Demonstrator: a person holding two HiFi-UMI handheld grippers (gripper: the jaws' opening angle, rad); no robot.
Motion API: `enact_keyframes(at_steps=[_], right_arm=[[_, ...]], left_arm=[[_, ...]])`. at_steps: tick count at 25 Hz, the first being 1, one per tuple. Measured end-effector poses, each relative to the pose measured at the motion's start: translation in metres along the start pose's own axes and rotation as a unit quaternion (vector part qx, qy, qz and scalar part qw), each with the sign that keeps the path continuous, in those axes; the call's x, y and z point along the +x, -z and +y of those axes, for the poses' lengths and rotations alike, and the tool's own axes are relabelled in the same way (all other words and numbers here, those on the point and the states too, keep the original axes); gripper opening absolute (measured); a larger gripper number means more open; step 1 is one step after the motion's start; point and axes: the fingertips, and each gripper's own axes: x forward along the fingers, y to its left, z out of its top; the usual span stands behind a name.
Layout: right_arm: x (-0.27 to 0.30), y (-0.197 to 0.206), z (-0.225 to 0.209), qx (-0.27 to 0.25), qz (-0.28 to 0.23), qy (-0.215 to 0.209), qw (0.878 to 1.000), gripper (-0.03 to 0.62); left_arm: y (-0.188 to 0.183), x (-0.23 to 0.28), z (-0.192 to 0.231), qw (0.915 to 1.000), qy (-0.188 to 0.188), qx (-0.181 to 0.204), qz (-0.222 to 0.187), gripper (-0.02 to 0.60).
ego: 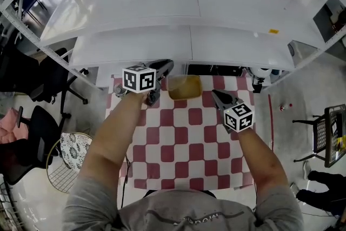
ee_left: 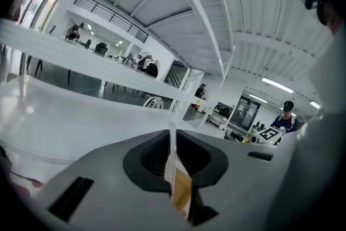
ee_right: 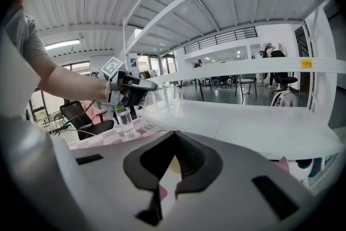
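**Checked cloth [ego: 189, 149] below, cup [ego: 184, 87] held up at its far end**

Red and white squares cover the table in front of the person, whose two forearms reach out over it.

The right gripper [ego: 216, 96] hangs above the far right part of the cloth. Its jaws are only a crack apart, with nothing between them and a sliver of cloth showing through the slit. Its nose points far and left, toward the cup.

The cup sits just left of that nose and a little farther off, near it but not touching. It is a clear plastic cup with an amber tint, lifted off the cloth in the gap between the two grippers.

The left gripper [ego: 165, 68] has it. Its jaws are closed tight on the thin wall at the rim, on the cup's far left side, so the right side of the cup faces the empty gripper.

From above the cup looks wider left to right than near to far. Seen from the right gripper it hangs fairly upright beneath the jaws, so I can't settle how much it tilts.

A small glass [ee_right: 125, 116] stands on the cloth beyond the left gripper. A white shelf [ego: 189, 46] spans the far side of the table.
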Motion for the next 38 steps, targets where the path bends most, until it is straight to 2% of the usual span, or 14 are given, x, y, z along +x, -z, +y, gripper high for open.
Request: enact_keyframes(at_steps=[8,12,20,27,32,38], right_arm=[[-0.002,-0.030,0.008,0.014,-0.011,0.021,1.000,0.025],[-0.005,-0.049,0.016,0.014,-0.017,0.031,0.999,0.025],[-0.018,-0.107,0.032,-0.013,-0.043,0.051,0.998,0.025],[-0.029,-0.134,0.050,-0.017,-0.055,0.069,0.996,0.025],[-0.039,-0.136,0.064,-0.015,-0.057,0.091,0.994,0.025],[-0.059,-0.120,0.090,-0.002,-0.058,0.120,0.991,0.025]], left_arm=[[-0.028,-0.040,-0.038,0.9959,0.002,0.084,-0.035,0.044],[-0.038,-0.058,-0.054,0.9928,0.003,0.111,-0.044,0.044],[-0.082,-0.088,-0.081,0.9868,0.020,0.145,-0.070,0.044],[-0.108,-0.120,-0.099,0.9819,0.035,0.165,-0.087,0.044],[-0.103,-0.139,-0.110,0.9797,0.056,0.173,-0.085,0.044],[-0.077,-0.158,-0.124,0.9781,0.087,0.175,-0.070,0.044]])
